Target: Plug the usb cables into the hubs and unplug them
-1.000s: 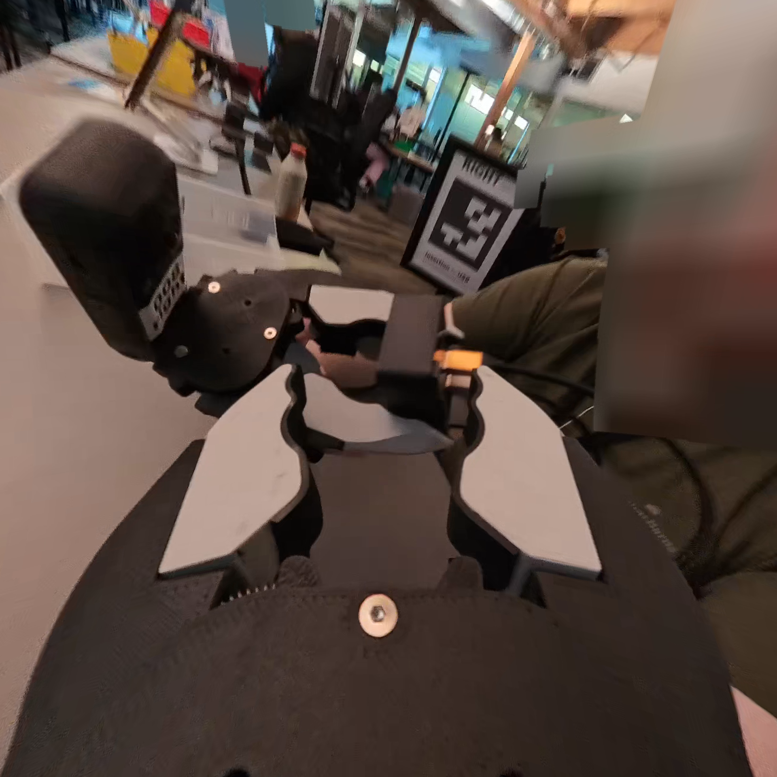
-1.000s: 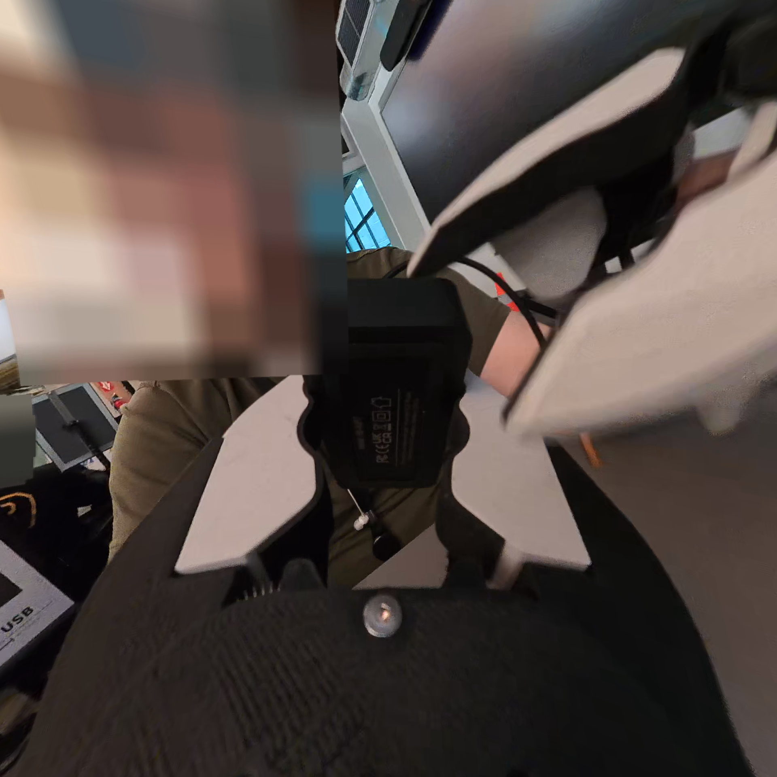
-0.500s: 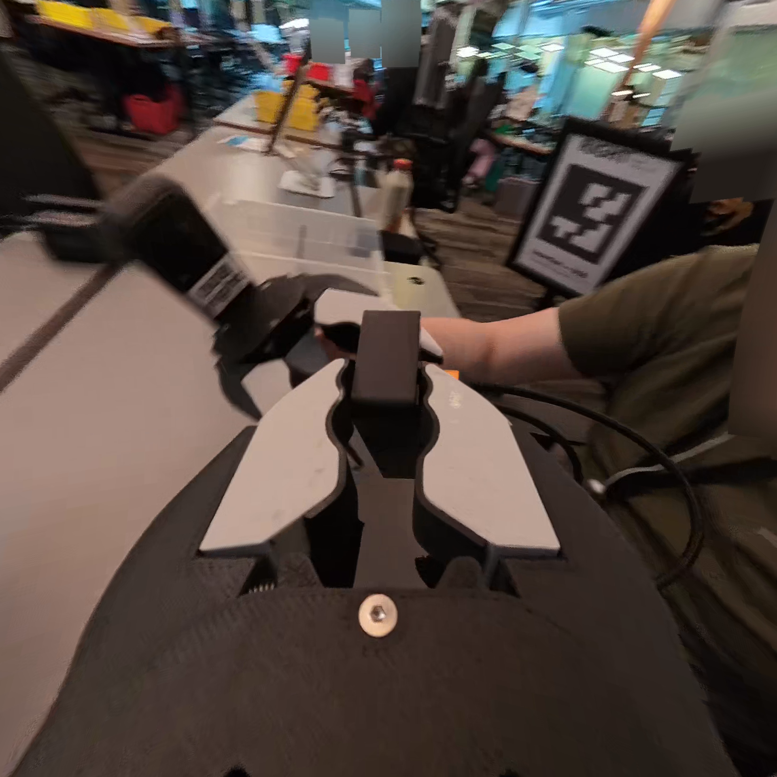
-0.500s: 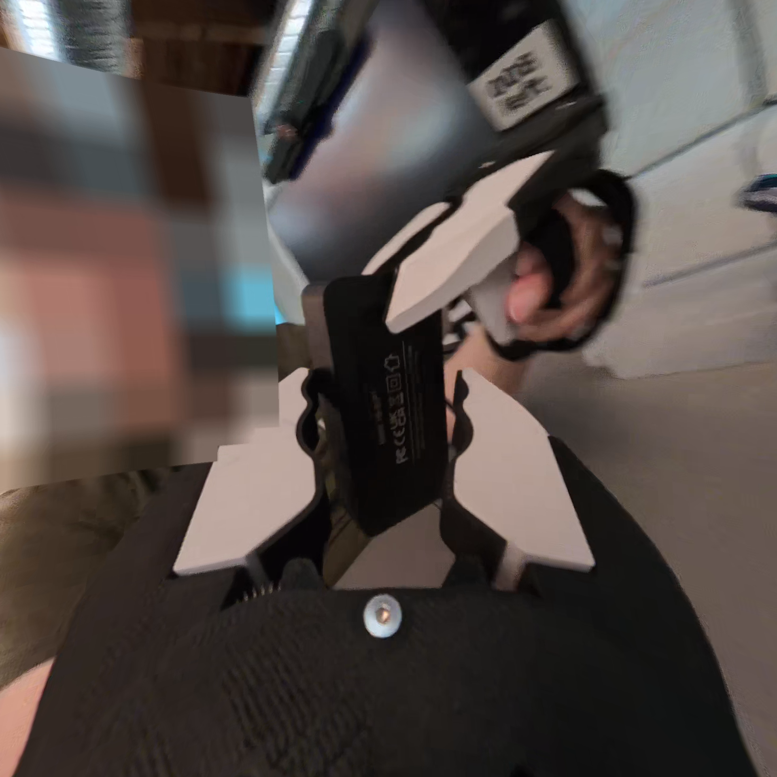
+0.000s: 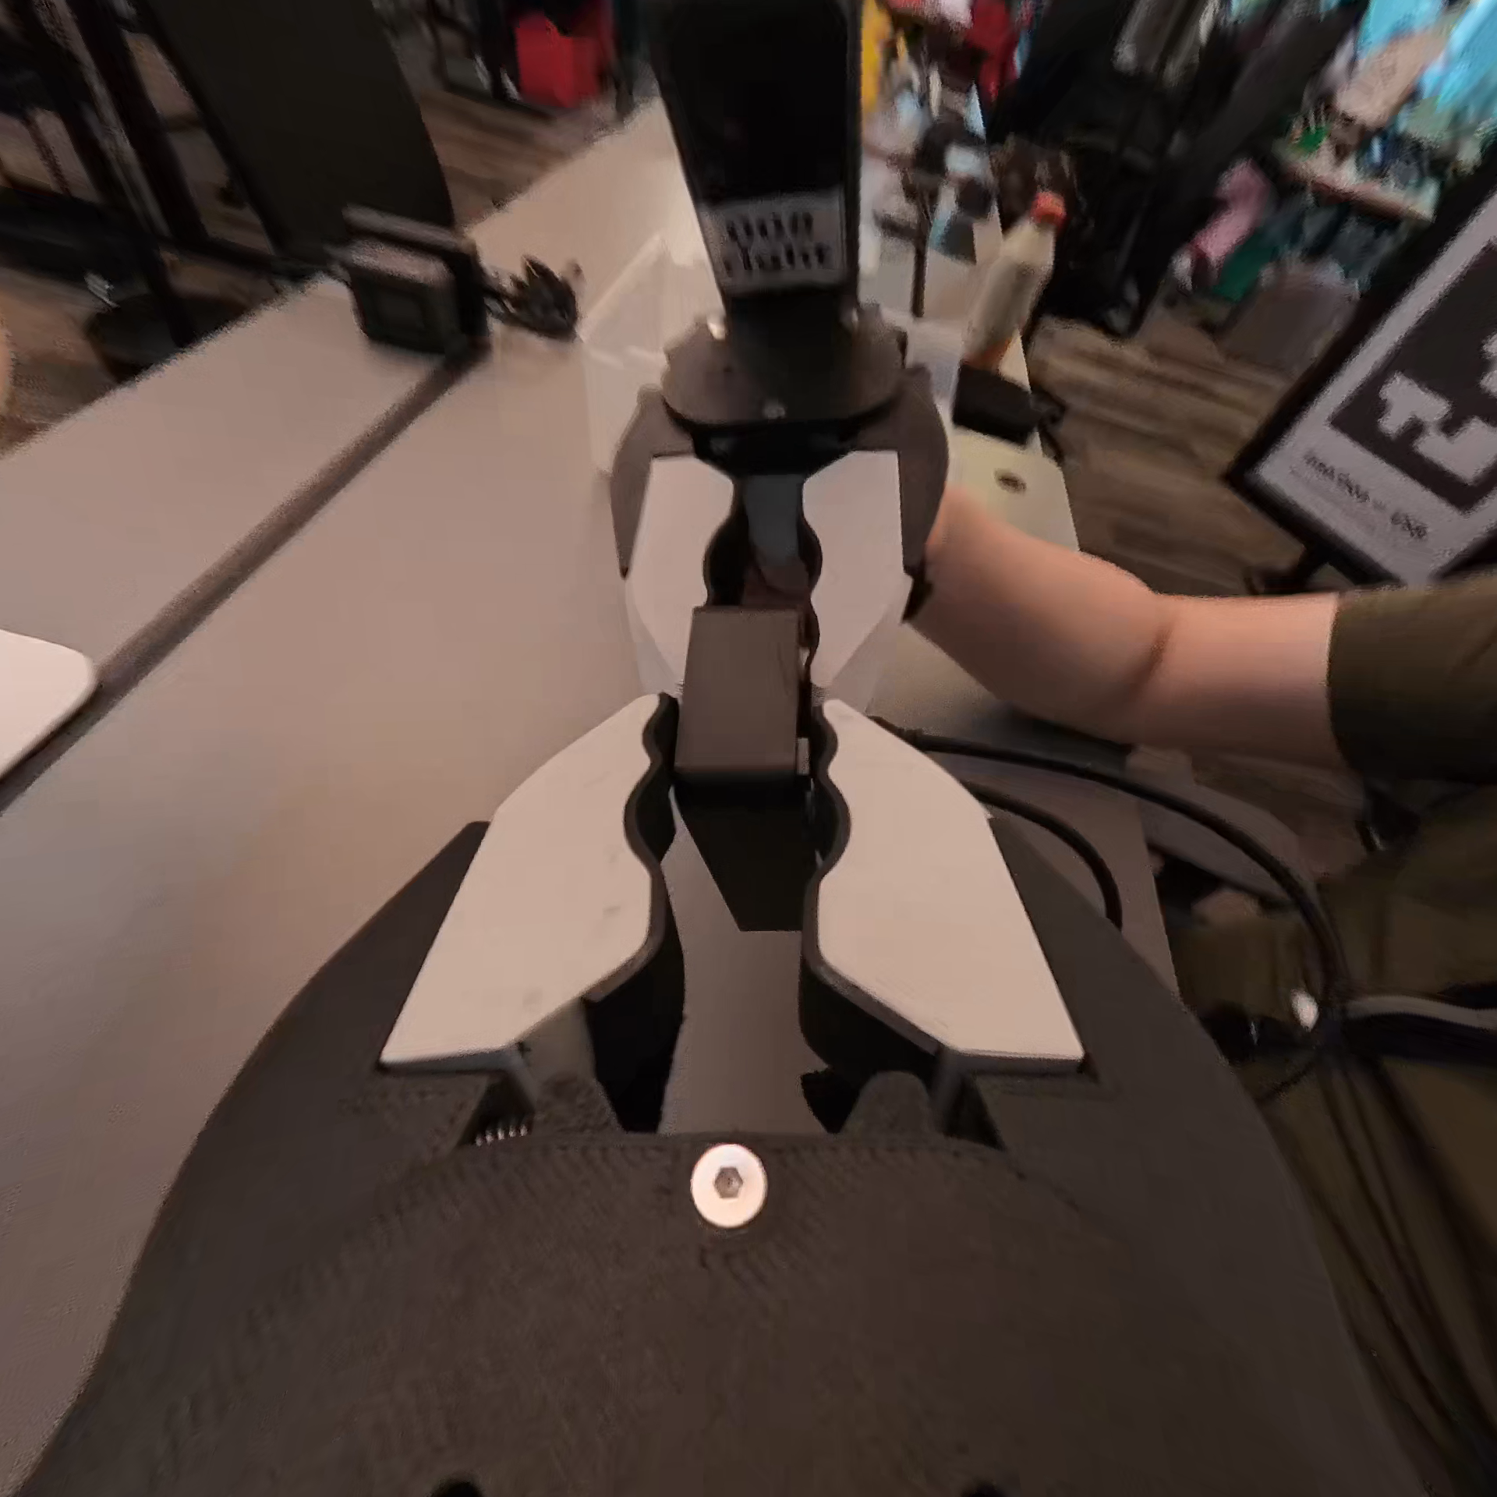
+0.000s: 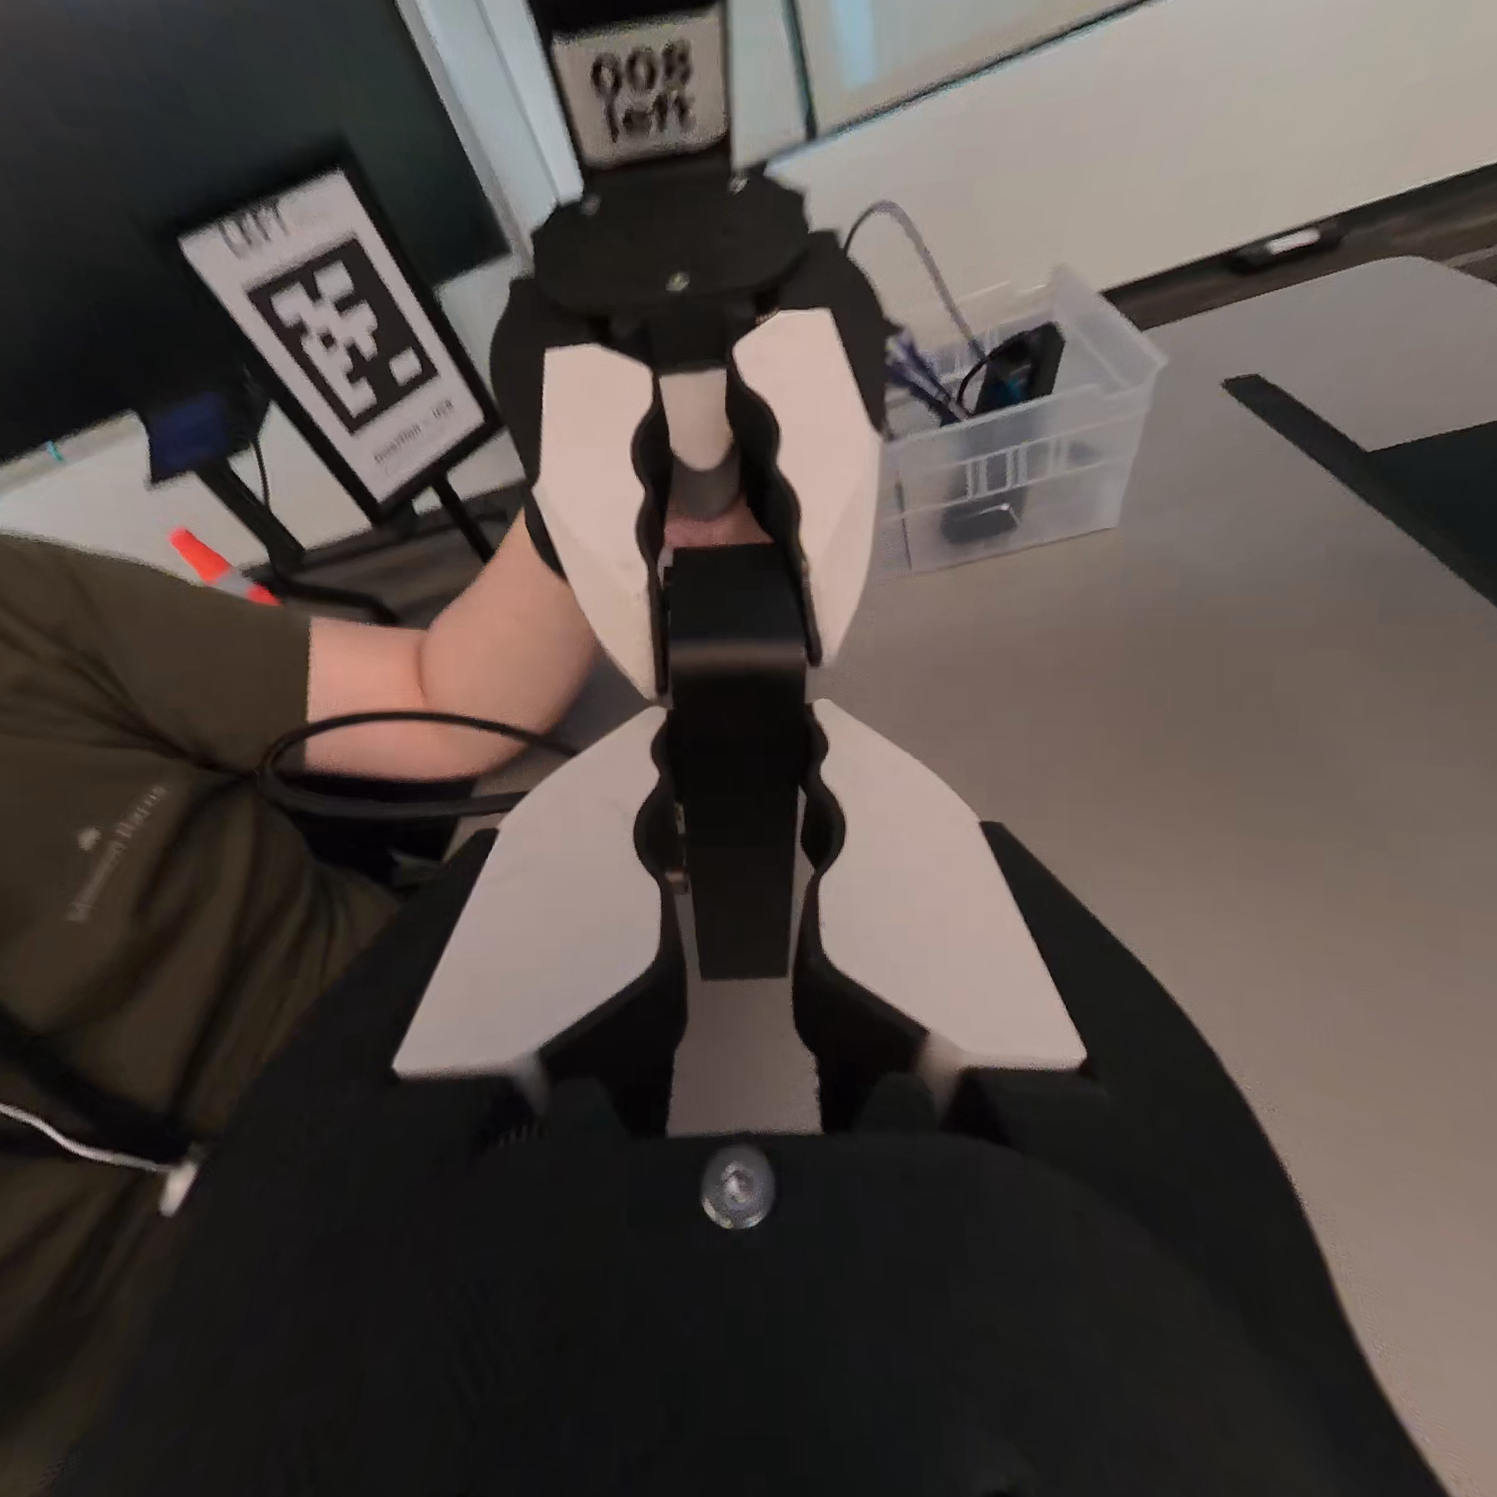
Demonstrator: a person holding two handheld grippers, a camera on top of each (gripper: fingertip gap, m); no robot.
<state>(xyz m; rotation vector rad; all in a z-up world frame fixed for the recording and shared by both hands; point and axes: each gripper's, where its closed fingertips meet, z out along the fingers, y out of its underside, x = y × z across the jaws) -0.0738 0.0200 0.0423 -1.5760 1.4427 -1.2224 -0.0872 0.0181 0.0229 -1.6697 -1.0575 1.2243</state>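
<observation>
A black USB hub (image 5: 737,697) is held in the air between my two grippers, which point at each other head-on. My left gripper (image 5: 741,717) is shut on one end of it. My right gripper (image 5: 749,648) faces it from the far side. In the right wrist view my right gripper (image 6: 735,725) is shut on the hub (image 6: 733,778), and the left gripper (image 6: 733,672) clamps its far end. A black cable (image 5: 1134,802) loops beside the person's arm (image 5: 1093,632). I cannot see any plug or port.
The grey table (image 6: 1134,769) lies below. A clear bin (image 6: 1012,454) with cables and small devices stands on it. A black box (image 5: 413,300) and a bottle (image 5: 1012,275) stand farther off. A marker board (image 6: 340,340) and an orange cone (image 6: 211,567) stand on the floor. Both grippers' tips are close together, under 4 cm apart.
My left gripper was open beside the hub and has shut on it. Both grippers have swung round and now face each other in line over the table.
</observation>
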